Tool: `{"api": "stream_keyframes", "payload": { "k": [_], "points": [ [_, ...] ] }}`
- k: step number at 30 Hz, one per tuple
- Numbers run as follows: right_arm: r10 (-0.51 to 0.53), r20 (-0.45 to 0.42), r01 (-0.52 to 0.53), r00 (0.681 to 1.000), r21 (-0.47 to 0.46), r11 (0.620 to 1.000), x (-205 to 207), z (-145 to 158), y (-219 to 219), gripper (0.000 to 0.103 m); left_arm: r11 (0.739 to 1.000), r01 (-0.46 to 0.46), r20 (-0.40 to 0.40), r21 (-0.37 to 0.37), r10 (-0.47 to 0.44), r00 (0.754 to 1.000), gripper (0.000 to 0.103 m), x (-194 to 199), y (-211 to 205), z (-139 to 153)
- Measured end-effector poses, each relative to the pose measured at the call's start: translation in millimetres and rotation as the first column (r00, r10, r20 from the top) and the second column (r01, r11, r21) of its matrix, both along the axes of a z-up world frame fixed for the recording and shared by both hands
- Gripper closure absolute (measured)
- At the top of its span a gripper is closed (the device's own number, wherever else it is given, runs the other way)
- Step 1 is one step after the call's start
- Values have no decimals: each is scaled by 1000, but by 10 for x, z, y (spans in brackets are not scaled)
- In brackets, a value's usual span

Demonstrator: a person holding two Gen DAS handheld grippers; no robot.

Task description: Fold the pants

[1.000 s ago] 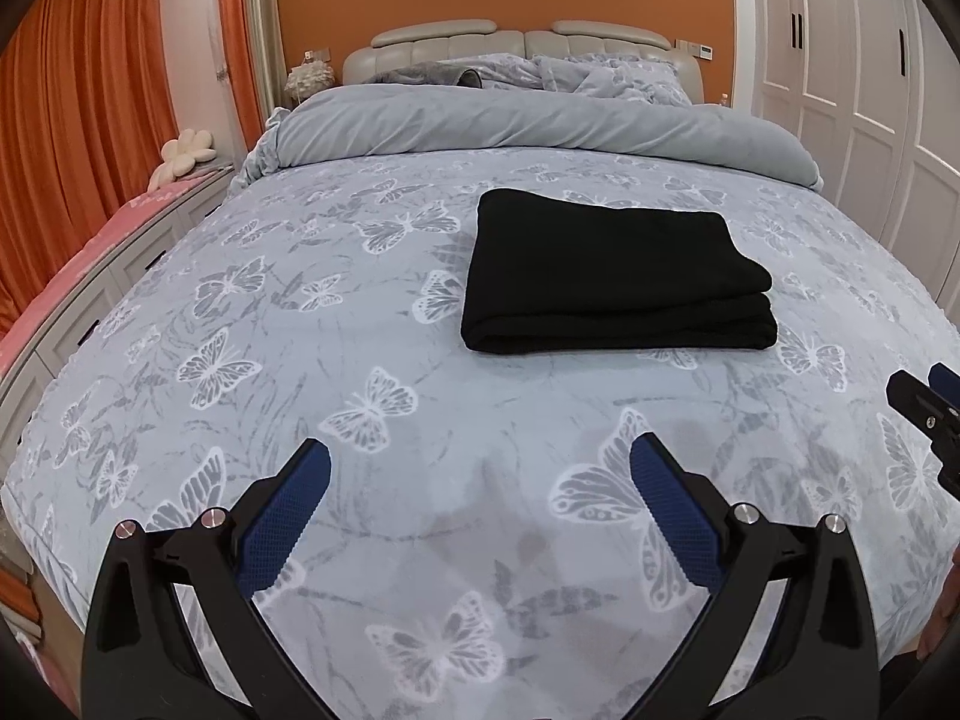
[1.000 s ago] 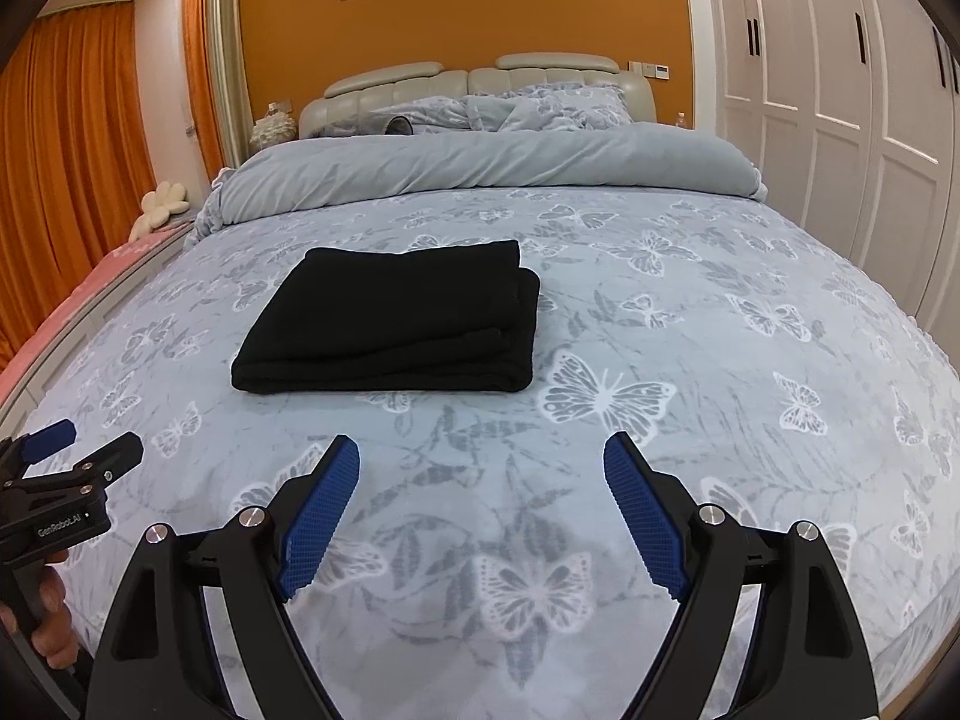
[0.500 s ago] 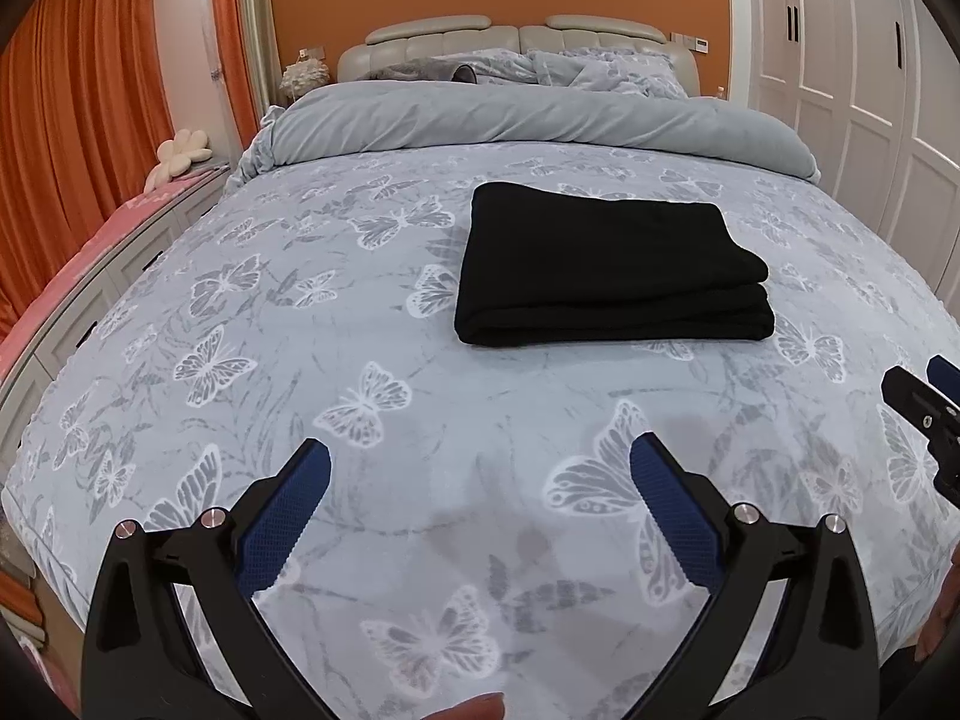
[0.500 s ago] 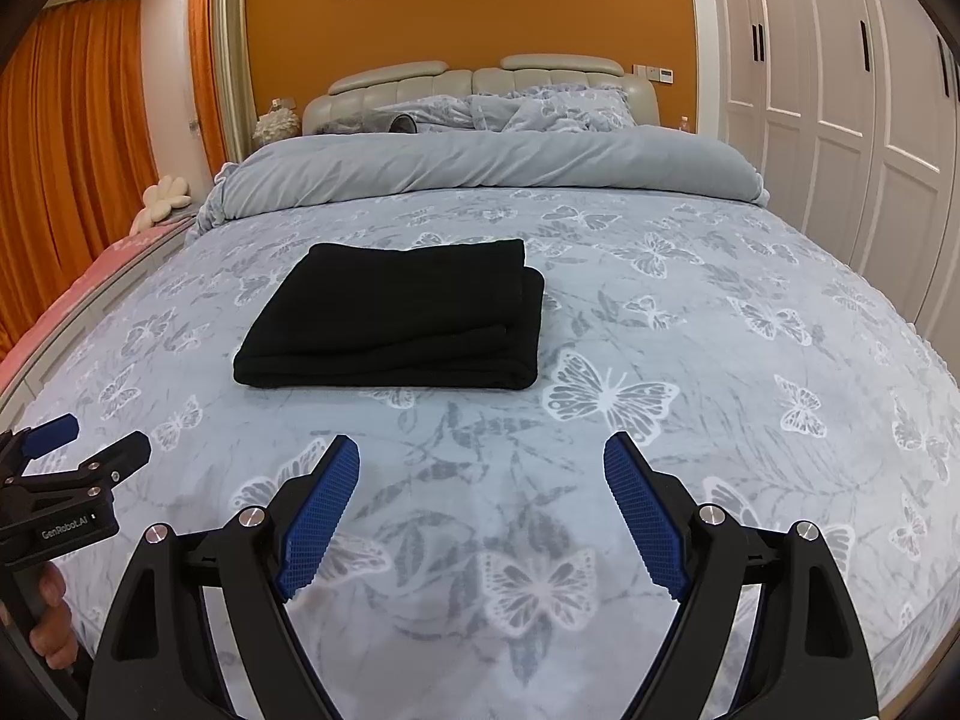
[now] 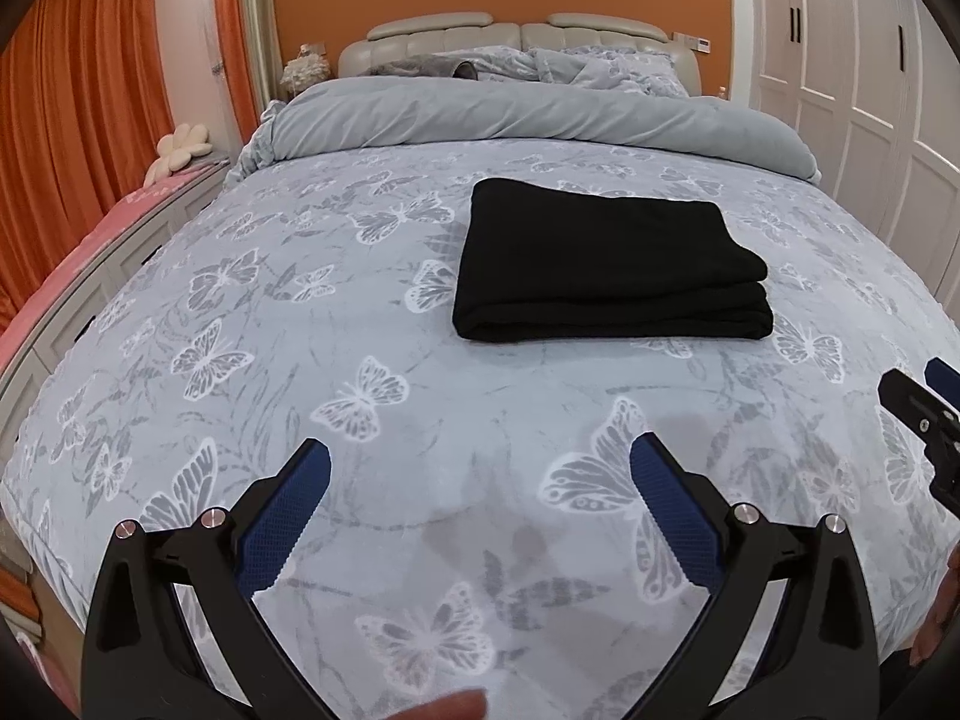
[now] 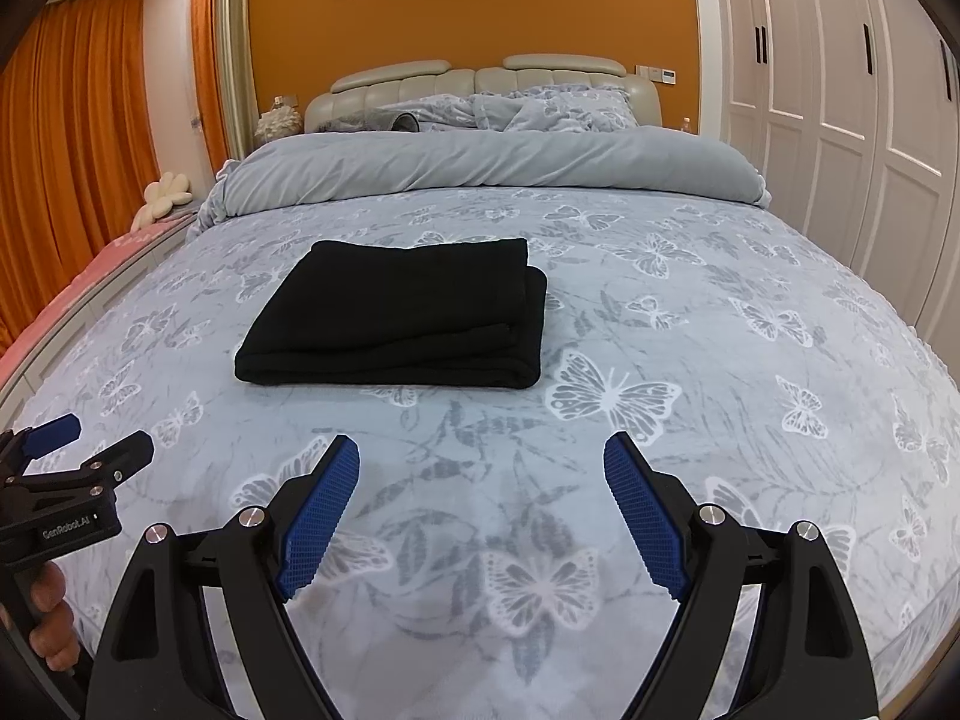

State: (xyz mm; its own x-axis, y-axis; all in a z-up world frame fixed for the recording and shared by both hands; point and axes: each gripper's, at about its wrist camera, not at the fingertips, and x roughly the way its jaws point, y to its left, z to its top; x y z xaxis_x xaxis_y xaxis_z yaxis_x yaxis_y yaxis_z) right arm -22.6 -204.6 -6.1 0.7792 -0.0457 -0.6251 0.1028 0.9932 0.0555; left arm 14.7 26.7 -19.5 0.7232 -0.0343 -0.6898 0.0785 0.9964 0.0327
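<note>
In the left wrist view, the left gripper [image 5: 480,468] stands wide apart at six o'clock, its black frame ending in blue pads [image 5: 282,525] with a fine dimpled grid, nothing between them but bedding. The pants [image 5: 606,264], black and of a soft, matte knit, lie folded into a thick rectangle of stacked layers at about one o'clock, flat on the bedspread [image 5: 300,330], a pale grey-blue fabric printed with white butterflies. A plain grey duvet [image 5: 540,114], rolled into a long puffy ridge, crosses the bed at twelve o'clock. The tip of the right gripper [image 5: 924,402] juts in at three o'clock.

In the right wrist view, the right gripper [image 6: 483,468] is likewise spread wide and empty at six o'clock, with the same blue textured pads [image 6: 318,522]. The folded pants [image 6: 402,318] sit at eleven o'clock, well apart from the pads. At nine o'clock the left gripper [image 6: 90,438] shows, fingers apart, a hand [image 6: 51,618] on its handle.
</note>
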Motion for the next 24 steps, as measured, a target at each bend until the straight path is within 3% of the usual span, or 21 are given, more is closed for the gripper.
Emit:
{"api": "stream_keyframes", "payload": {
  "k": [15, 17, 24],
  "points": [
    [3, -2, -3, 1000, -2, 1000, 5, -6, 12, 21, 1000, 10, -2, -10, -10, 1000, 5, -4, 17, -5],
    [1, -1, -1, 1000, -1, 1000, -2, -4, 13, 21, 999, 31, -3, -38, -31, 1000, 5, -16, 26, -4],
    [3, -3, -3, 1000, -3, 1000, 1, -9, 31, 21, 1000, 29, 27, 8, -29, 999, 6, -41, -9, -2]
  ]
}}
